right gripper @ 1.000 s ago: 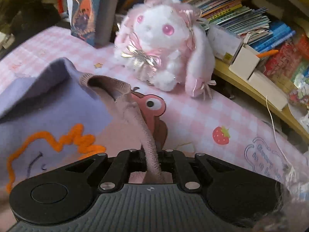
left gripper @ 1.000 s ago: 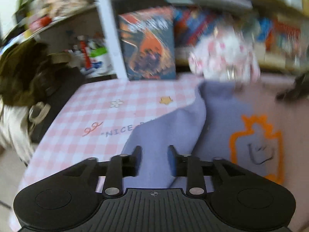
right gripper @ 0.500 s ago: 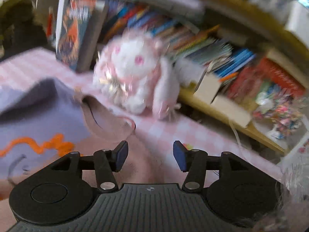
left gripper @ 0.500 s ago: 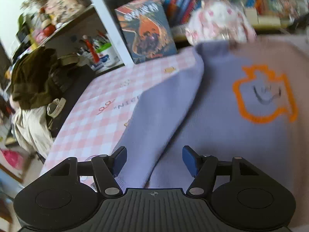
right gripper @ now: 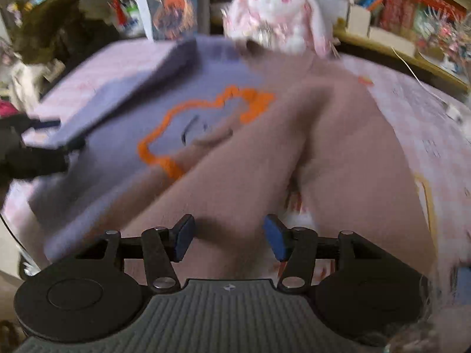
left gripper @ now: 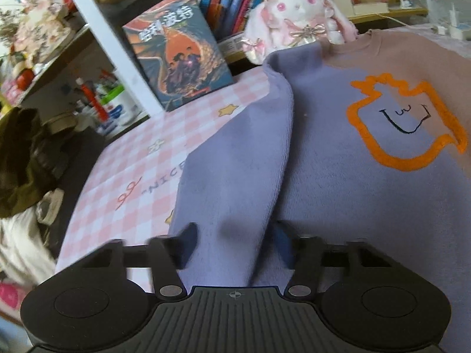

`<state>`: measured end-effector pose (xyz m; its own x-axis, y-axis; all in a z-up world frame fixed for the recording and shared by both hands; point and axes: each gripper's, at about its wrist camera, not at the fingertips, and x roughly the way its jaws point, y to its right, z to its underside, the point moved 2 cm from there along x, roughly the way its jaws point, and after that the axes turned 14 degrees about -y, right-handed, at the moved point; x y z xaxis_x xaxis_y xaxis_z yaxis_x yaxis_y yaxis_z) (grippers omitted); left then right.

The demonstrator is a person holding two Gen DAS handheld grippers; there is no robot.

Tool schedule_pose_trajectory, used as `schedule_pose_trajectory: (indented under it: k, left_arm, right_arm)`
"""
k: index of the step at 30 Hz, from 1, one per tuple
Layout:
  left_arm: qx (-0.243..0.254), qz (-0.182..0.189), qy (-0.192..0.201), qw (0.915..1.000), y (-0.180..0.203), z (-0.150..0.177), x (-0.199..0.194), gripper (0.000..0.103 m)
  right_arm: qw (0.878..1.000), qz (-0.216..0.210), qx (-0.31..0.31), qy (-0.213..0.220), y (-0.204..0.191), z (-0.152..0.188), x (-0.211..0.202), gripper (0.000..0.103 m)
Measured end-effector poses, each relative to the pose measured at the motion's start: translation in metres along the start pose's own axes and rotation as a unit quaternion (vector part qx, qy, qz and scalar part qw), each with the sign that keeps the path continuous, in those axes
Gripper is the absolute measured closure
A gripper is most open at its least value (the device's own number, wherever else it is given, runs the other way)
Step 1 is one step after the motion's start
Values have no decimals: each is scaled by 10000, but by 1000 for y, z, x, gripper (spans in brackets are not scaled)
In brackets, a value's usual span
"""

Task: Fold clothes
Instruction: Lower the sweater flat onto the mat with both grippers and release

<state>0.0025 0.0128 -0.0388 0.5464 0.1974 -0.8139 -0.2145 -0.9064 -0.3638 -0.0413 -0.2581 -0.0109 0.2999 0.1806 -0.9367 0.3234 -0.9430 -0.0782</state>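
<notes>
claws both apart: left claw (left gripper: pixel 234 242) closing round purple sleeve (left gripper: pixel 235 176), right claw (right gripper: pixel 229 241) seemingly over pink sleeve (right gripper: pixel 250 170).

Sweater (left gripper: pixel 338 176) on table (left gripper: pixel 132 170), plush rabbit (left gripper: pixel 297 11) behind, book (left gripper: pixel 179 58) seemingly leftward

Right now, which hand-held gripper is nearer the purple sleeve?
Left. The left hand-held gripper straddles the purple sleeve, jaws just closing around it. The right hand-held gripper sits over the pink sleeve.
</notes>
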Motion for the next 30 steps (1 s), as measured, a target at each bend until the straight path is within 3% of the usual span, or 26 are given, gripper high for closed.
schedule_pose_trajectory:
  k: [1,2,4,5,9,11,16,18,24,26,28,30]
  left_arm:
    - [-21,194,-52,9998,-6,-2,2,97]
    - [-44,386,-101,9992,-13,-4,5,100]
    - [-302,589,54,9978,-39,-7,0,100]
    - [-479,657,151,9966,-55,-9,-4,100]
    - [-1386,695,440,9869,-131,-29,-11,101]
    - [-1567,602,505,9845,-161,-47,-7,101]
    - [-1134,179,356,9927,-186,-100,19,99]
    - [-1079,4,136,9941,-191,-117,37,92]
    - [-1687,-796,-296,9820,-233,-123,65,90]
    - [-1771,-686,-42,9818,-233,-111,51,89]
    - [-1584,-183,250,9869,-221,-96,33,86]
    - [-1241,581,313,9901,-193,-72,19,72]
  right_arm:
    - [9999,48,57,-69,-4,3,1,57]
    - [9998,103,113,-149,-8,6,3,59]
    - [9991,236,201,-277,-16,14,7,76]
    - [9988,272,269,-310,-18,18,9,80]
    - [9977,537,380,-183,-29,28,7,86]
    - [9968,692,363,-152,-35,31,6,88]
    - [9953,904,324,-124,-47,35,3,90]
    - [9947,975,310,-117,-51,35,3,90]
    - [9920,1240,205,-89,-60,35,5,90]
    - [9911,1320,173,-90,-62,34,6,90]
    - [9904,1371,170,-91,-64,34,7,90]
    - [9901,1390,162,-91,-64,34,8,90]
